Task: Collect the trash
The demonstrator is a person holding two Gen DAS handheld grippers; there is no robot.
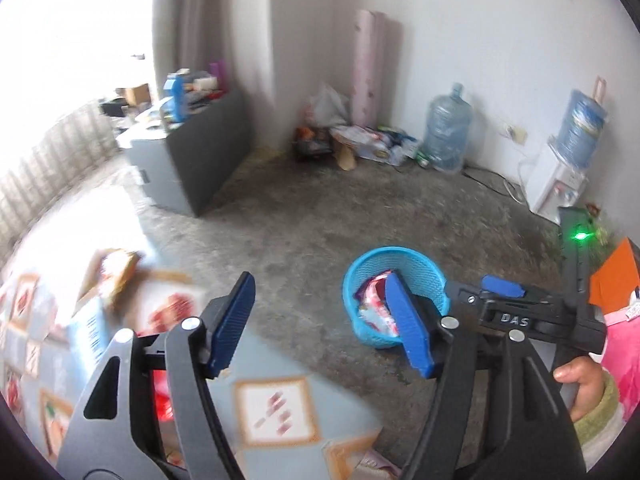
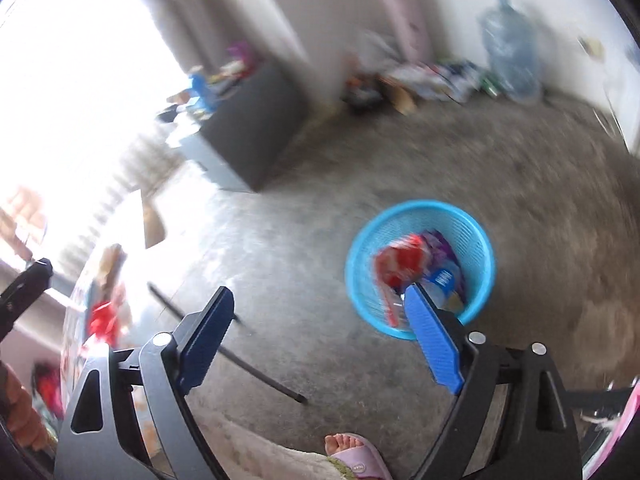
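Both your left hand-held gripper (image 1: 320, 320) and right hand-held gripper (image 2: 320, 332) stand wide open, empty. Crumpled wrappers (image 2: 416, 268) already lie in the round blue mesh plastic basket (image 2: 478, 236) on the floor; more litter apparently remains on the patterned counter (image 1: 276, 412)

Blue basket (image 2: 420, 268) on concrete floor (image 2: 304, 264)
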